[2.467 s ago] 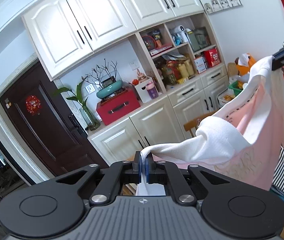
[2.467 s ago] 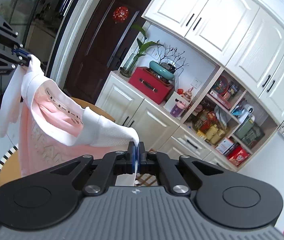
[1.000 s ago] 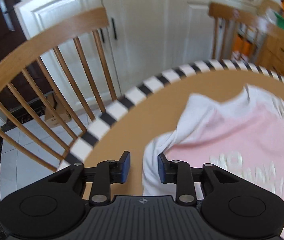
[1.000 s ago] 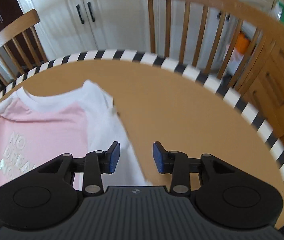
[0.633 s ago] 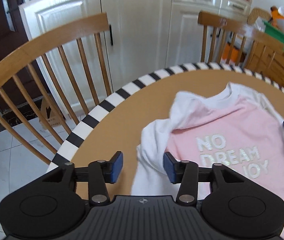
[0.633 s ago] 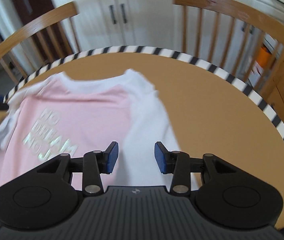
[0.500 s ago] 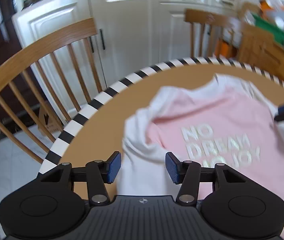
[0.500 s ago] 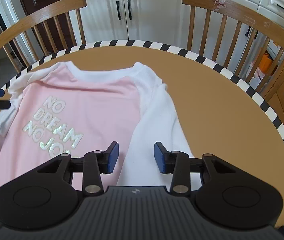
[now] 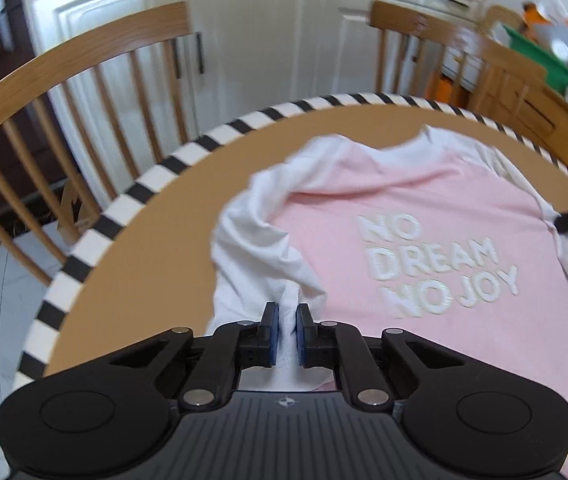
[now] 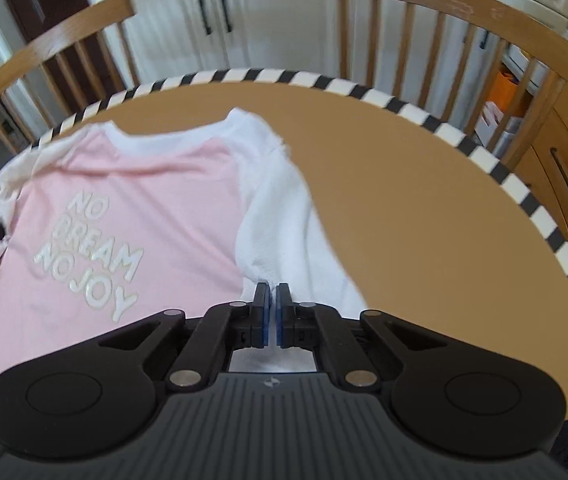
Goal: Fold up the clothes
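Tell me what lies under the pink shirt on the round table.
The pink shirt lies print-up, spread on the table, whose brown top shows all around it. Whether anything lies beneath is hidden by the fabric. The left gripper and right gripper each pinch a white sleeve.

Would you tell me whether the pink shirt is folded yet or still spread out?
Spread out: the pink shirt lies print-up on the table, lettering fully visible, each white sleeve pinched by a gripper.

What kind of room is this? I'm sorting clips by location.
Probably a home dining room or kitchen: wooden spindle-back chairs around a round table, with white cabinets behind.
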`<state>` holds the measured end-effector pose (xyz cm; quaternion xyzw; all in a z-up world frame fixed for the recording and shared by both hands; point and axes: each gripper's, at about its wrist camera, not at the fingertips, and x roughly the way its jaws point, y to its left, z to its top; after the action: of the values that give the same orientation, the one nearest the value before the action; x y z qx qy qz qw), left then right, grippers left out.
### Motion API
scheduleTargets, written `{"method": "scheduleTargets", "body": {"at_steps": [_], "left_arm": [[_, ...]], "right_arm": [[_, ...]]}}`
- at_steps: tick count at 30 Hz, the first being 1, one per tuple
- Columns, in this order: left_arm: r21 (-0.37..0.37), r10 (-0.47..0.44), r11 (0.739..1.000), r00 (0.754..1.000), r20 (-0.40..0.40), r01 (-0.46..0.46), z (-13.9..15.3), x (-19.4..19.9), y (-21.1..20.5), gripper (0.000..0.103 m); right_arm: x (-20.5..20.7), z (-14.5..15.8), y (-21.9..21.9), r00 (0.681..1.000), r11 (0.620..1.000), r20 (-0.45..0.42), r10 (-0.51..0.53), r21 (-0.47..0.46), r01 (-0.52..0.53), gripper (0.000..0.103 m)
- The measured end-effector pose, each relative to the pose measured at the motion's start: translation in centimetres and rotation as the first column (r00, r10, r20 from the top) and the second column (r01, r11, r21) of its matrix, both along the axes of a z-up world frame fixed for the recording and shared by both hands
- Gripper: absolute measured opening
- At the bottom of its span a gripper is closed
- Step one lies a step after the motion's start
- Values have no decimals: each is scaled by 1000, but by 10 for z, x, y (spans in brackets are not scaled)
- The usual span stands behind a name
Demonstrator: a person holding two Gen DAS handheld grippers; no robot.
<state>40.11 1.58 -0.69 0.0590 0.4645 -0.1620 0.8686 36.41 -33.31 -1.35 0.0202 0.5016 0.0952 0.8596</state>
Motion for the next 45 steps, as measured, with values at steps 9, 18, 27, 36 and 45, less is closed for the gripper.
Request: {"method": "scheduleTargets", "body": {"at_steps": [9,18,27,36,45], "left_arm": [[112,100,988,992,75,-108,4,27,44,2],[232,135,958,980,144,-166,7,46,65,2],[87,130,986,983,133,-142,47,51,71,37],[99,-286,956,954,94,277,19,114,-70,45],[127,-307,944,952,-4,305,-16,139,-81,41]], "right_arm": [[19,6,-30,999,979,28,-41,-200,46,1],[37,0,-52,997,912,35,-73,-401,81,1],[39,22,-39,993,951,120,14,-307,23,20],[103,-2,57,934,930,160,319,-241,-277,26],[138,-37,67,937,922,58,345,-208,-327,26]]}}
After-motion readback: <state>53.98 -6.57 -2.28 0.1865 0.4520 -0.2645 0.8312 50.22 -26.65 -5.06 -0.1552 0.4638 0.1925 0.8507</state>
